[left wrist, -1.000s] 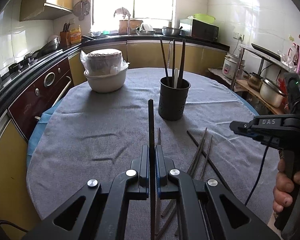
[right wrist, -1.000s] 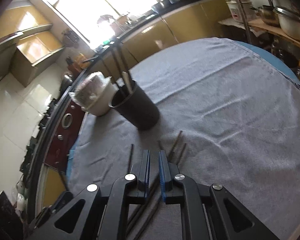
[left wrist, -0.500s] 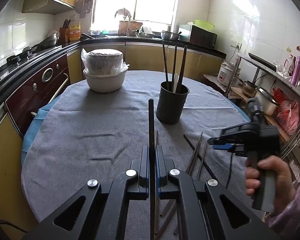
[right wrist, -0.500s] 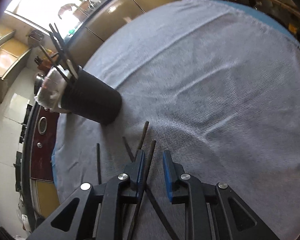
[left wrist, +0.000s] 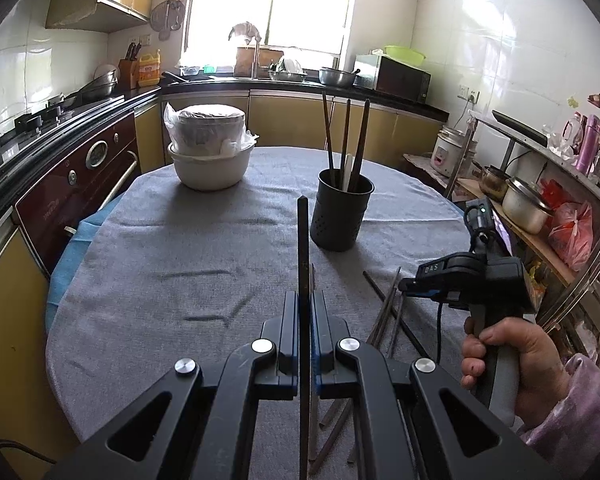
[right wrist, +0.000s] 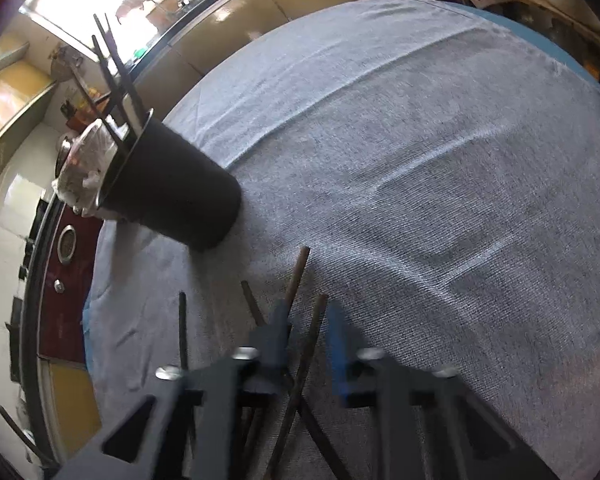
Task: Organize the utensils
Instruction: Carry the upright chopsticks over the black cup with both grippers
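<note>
Three chopsticks stand in the holder [left wrist: 342, 210] mid-table; my left gripper [left wrist: 305, 308] clamps one chopstick [left wrist: 302, 248], my right gripper [right wrist: 310, 334] has just been closing around another [right wrist: 306, 354], pads apparently not yet pressing, and several remain loose [left wrist: 388, 312] near the table's near edge.

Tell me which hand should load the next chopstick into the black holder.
Left. The left gripper is already shut on a chopstick aimed toward the holder. The right gripper is down at the loose chopsticks on the cloth, its jaws just closing around one, not yet lifted.
</note>
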The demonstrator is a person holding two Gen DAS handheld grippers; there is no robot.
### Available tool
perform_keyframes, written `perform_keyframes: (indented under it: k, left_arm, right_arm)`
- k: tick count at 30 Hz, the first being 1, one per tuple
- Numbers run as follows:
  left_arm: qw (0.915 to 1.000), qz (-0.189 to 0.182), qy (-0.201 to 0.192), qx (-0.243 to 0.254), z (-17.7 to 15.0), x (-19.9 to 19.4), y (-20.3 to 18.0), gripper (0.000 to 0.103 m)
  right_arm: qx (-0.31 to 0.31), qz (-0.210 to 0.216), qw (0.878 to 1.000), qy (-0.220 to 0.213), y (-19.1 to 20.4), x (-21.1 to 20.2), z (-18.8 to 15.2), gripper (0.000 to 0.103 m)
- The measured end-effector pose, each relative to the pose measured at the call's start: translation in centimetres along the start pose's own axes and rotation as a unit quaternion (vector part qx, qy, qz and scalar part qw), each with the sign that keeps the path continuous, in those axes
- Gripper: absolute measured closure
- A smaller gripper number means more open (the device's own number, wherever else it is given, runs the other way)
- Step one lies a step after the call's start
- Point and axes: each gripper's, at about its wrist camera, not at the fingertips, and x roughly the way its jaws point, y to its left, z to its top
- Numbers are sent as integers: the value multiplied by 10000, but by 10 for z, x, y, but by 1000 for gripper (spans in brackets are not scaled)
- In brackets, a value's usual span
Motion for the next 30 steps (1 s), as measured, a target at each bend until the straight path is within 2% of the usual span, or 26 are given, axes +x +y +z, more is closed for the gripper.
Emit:
perform_keyframes:
  k: [5,10,14,19,30]
  left_arm:
    - [9999,-49,-113,-39,4,-8,6,97]
    - [9990,-303,-304,-123,21,-16,13,98]
    - [9974,-518,-495,-98,44,-18,17,98]
    - [9948,-589,-826,62,78,-15,16,97]
    - [9877,-841,-1281,320,166,10,3,97]
  right_arm:
    - [-154,132,9988,-456,4,-30,-5,95]
    - [-417,540,9914,-1114,22,-81,2,96]
    - [-805,735,9779,-1786,49,-127,7,97]
    - [-1187,814,9583,-2467,77,-173,17,97]
    - [-1451,871,9384,-3013,126,-209,70,97]
